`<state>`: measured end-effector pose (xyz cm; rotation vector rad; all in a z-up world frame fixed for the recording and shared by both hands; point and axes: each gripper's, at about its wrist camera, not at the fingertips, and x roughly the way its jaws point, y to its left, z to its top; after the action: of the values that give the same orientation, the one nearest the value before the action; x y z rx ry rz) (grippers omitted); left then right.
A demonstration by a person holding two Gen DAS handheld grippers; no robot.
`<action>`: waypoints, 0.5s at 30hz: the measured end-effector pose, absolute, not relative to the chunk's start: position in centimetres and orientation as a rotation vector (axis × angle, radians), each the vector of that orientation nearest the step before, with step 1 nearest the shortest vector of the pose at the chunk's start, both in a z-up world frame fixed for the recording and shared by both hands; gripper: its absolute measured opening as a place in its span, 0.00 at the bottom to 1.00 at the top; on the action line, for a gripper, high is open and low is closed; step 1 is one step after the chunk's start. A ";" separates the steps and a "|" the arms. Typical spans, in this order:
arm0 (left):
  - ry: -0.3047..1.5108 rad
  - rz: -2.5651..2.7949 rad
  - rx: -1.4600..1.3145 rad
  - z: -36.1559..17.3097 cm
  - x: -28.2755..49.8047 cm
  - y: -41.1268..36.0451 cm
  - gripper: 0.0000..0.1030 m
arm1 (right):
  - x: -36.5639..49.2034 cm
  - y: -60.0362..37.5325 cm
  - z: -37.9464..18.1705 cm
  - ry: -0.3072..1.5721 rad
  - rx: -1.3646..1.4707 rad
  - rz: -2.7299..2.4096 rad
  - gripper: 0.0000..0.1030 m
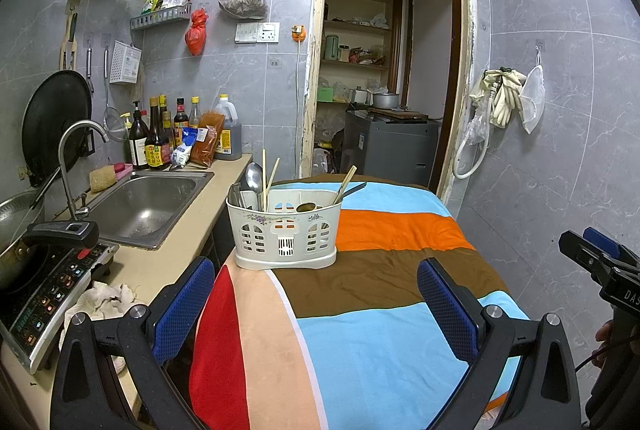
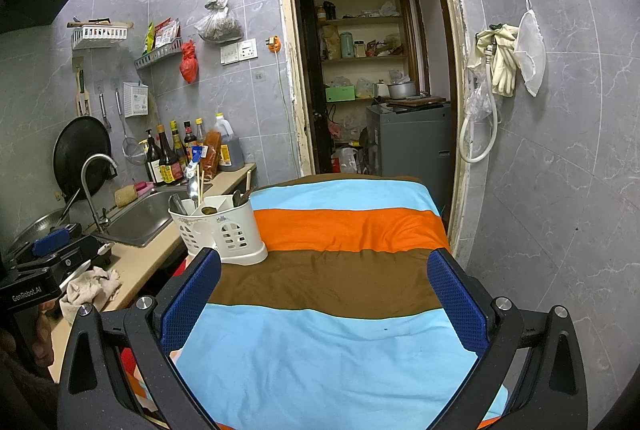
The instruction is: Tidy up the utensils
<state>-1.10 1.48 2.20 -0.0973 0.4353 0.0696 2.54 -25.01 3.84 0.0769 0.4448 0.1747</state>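
Note:
A white plastic utensil caddy (image 1: 286, 236) stands on the left edge of a table under a striped cloth (image 1: 384, 270). Chopsticks (image 1: 264, 179), a metal spoon (image 1: 253, 177) and other utensils stick up from its compartments. My left gripper (image 1: 316, 294) hangs open just short of the caddy, nothing between its blue pads. In the right wrist view the caddy (image 2: 222, 230) sits ahead to the left of my right gripper (image 2: 324, 294), which is open and empty over the cloth (image 2: 340, 270).
A counter at left holds a steel sink (image 1: 148, 205) with a tap, sauce bottles (image 1: 160, 137), an induction cooker (image 1: 52, 290) with a pan, and a crumpled rag (image 1: 104, 302). An open doorway (image 1: 384, 69) lies behind the table. Gloves and a hose (image 1: 496, 101) hang on the right wall.

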 end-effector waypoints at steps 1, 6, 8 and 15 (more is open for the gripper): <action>0.435 0.070 -0.097 2.2 -1.1 1.5 0.99 | 2.5 -24.9 3.9 0.445 0.077 0.175 0.98; 0.435 0.070 -0.097 2.2 -1.1 1.5 0.99 | 2.5 -25.0 3.8 0.445 0.077 0.175 0.98; 0.436 0.070 -0.098 2.2 -1.1 1.5 0.99 | 2.5 -25.0 3.8 0.445 0.077 0.175 0.98; 0.436 0.070 -0.098 2.1 -1.1 1.6 0.99 | 2.5 -24.9 3.8 0.446 0.077 0.174 0.98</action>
<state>-1.11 1.55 2.15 -0.0982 0.4360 0.0697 2.50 -24.95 3.80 0.0769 0.4455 0.1742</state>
